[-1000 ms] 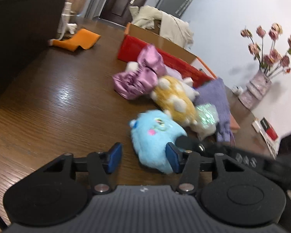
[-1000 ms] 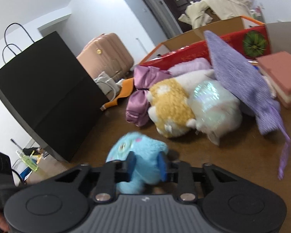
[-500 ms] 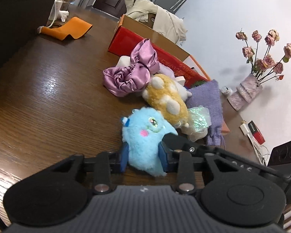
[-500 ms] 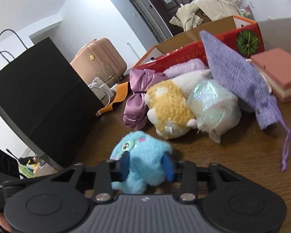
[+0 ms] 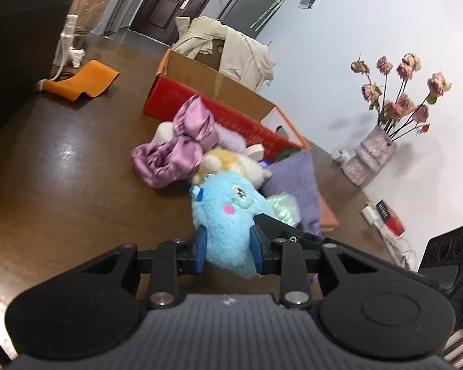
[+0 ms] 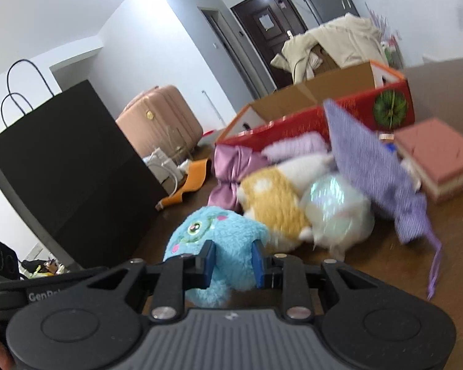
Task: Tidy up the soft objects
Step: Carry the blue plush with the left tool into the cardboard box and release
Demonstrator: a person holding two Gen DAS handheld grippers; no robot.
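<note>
A fluffy blue plush toy [image 5: 228,215] [image 6: 225,234] is held from two sides, just above the brown wooden table [image 5: 61,185]. My left gripper [image 5: 228,246] has its blue pads pressed into the toy's body, the jaws still closing on it. My right gripper [image 6: 233,259] is shut on the same toy. Behind it lies a pile: a pink satin bow [image 5: 176,154], a yellow plush [image 6: 274,203], a white shimmery plush [image 6: 336,209] and a purple knit cloth [image 6: 370,160]. An open red box [image 5: 200,101] stands past the pile.
A black paper bag [image 6: 61,160] stands at the table's left side. An orange item [image 5: 83,83] lies far left. A vase of dried roses [image 5: 373,154] and a pink box [image 6: 438,157] sit right of the pile. A pink suitcase [image 6: 160,117] stands beyond the table.
The left jaws have closed onto the blue plush, which was between wide-apart pads before. Both grippers have risen a little, and the toy has come up with them.
</note>
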